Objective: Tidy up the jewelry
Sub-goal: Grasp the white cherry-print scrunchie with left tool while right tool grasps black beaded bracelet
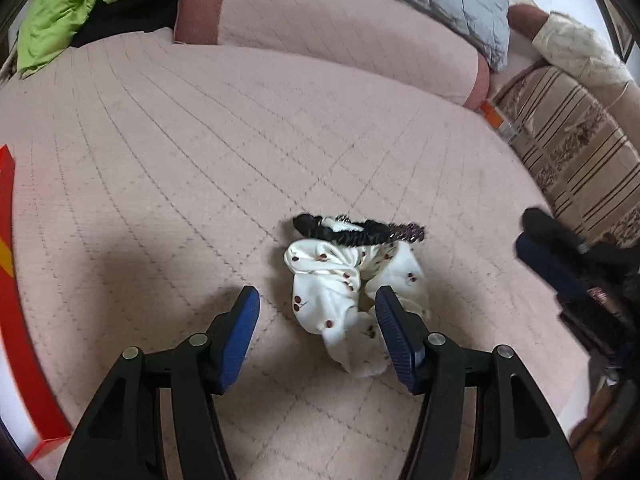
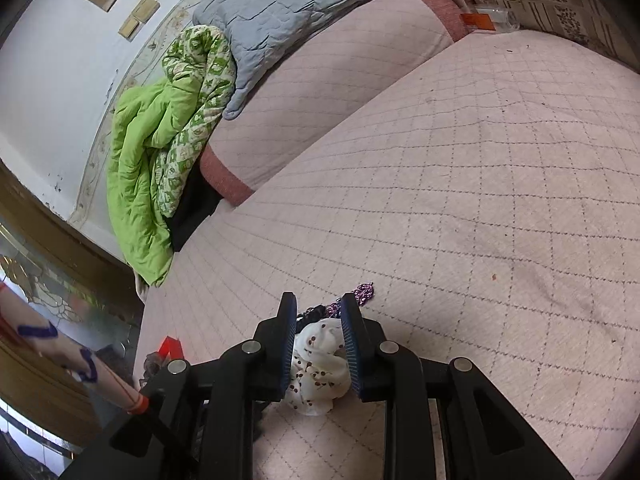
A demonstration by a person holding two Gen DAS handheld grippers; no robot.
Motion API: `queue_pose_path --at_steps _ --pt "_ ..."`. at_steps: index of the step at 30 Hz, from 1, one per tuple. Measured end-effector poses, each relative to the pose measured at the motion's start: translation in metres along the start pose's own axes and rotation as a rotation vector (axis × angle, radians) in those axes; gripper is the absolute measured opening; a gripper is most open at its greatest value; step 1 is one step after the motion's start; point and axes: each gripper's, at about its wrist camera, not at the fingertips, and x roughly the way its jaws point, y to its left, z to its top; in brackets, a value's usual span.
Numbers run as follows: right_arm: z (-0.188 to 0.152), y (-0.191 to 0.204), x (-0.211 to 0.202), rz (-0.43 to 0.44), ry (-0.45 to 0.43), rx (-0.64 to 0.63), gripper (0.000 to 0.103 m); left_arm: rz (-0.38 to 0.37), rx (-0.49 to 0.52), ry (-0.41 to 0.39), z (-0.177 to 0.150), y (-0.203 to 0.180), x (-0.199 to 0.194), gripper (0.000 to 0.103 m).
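The left gripper [image 1: 316, 304] hangs half open and empty over the pink quilted bed [image 1: 168, 168]; its right pad overlaps one white cherry-print scrunchie [image 1: 340, 284]. Beyond the scrunchie, touching it, one black scrunchie [image 1: 340, 232] and one purple beaded bracelet [image 1: 404, 233] stretch left to right.

The right gripper [image 2: 318, 312] stands narrowly open above the white scrunchie, with nothing pinched between its pads.
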Motion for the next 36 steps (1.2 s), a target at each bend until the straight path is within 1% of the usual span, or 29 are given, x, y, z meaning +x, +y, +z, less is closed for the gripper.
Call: queue_pose_path --at_steps 1,2,4,5,7,11,12,14,16,18,20,22,23,25,27,29,32,33,34,35,36 --pt "0.001 -0.001 0.001 -0.001 0.001 0.002 0.026 0.003 0.013 -0.003 -0.003 0.000 0.001 0.040" --pt "0.001 -0.001 0.001 -0.002 0.003 0.002 0.026 0.013 0.041 0.002 -0.008 0.000 0.002 0.023" --pt "0.001 -0.001 0.002 -0.004 0.005 0.003 0.026 0.022 0.069 -0.005 -0.014 0.003 -0.003 0.013" --pt "0.001 -0.001 0.002 -0.006 0.005 0.004 0.026 0.006 0.081 -0.006 -0.021 0.007 -0.011 0.011" --pt "0.001 -0.001 0.003 -0.010 0.005 0.003 0.026 0.016 0.107 -0.007 -0.029 0.010 -0.022 0.011" --pt "-0.002 0.001 0.007 -0.014 0.021 -0.010 0.026 0.001 0.133 -0.066 -0.055 0.030 -0.075 0.011" --pt "-0.003 0.002 0.008 -0.014 0.028 -0.013 0.026 -0.013 0.131 -0.087 -0.060 0.034 -0.085 0.011" --pt "-0.006 0.004 0.015 -0.007 0.054 -0.024 0.026 -0.044 0.143 -0.105 -0.065 0.040 -0.101 0.011" --pt "-0.009 0.008 0.021 0.009 0.078 -0.030 0.026 -0.032 0.156 -0.143 -0.067 0.044 -0.110 0.011" --pt "-0.014 0.015 0.028 0.024 0.106 -0.052 0.026 0.000 0.162 -0.177 -0.066 0.051 -0.116 0.011" --pt "-0.022 0.025 0.042 0.018 0.163 -0.106 0.026 0.012 0.152 -0.207 -0.063 0.057 -0.121 0.011" --pt "-0.029 0.036 0.055 0.011 0.209 -0.158 0.026 0.006 0.138 -0.224 -0.059 0.061 -0.125 0.011" --pt "-0.032 0.039 0.059 0.003 0.219 -0.174 0.026 0.004 0.129 -0.240 -0.058 0.064 -0.128 0.011" --pt "-0.036 0.045 0.070 -0.071 0.220 -0.221 0.026 0.001 0.127 -0.251 -0.058 0.066 -0.130 0.011" --pt "-0.038 0.048 0.081 -0.085 0.242 -0.239 0.026 0.012 0.135 -0.263 -0.057 0.066 -0.132 0.011" --pt "-0.043 0.051 0.093 -0.141 0.260 -0.276 0.026 0.028 0.151 -0.268 -0.058 0.065 -0.131 0.011" --pt "-0.048 0.053 0.108 -0.196 0.281 -0.327 0.024 0.036 0.164 -0.271 -0.056 0.062 -0.128 0.011" --pt "-0.049 0.055 0.109 -0.208 0.273 -0.354 0.021 0.040 0.168 -0.276 -0.057 0.062 -0.128 0.011" --pt "-0.050 0.059 0.110 -0.219 0.265 -0.385 0.008 0.046 0.174 -0.283 -0.057 0.061 -0.129 0.011" --pt "-0.051 0.061 0.109 -0.233 0.255 -0.413 0.008 0.049 0.180 -0.292 -0.057 0.060 -0.131 0.011" --pt "-0.050 0.061 0.105 -0.221 0.243 -0.412 0.008 0.052 0.184 -0.304 -0.057 0.059 -0.133 0.011"
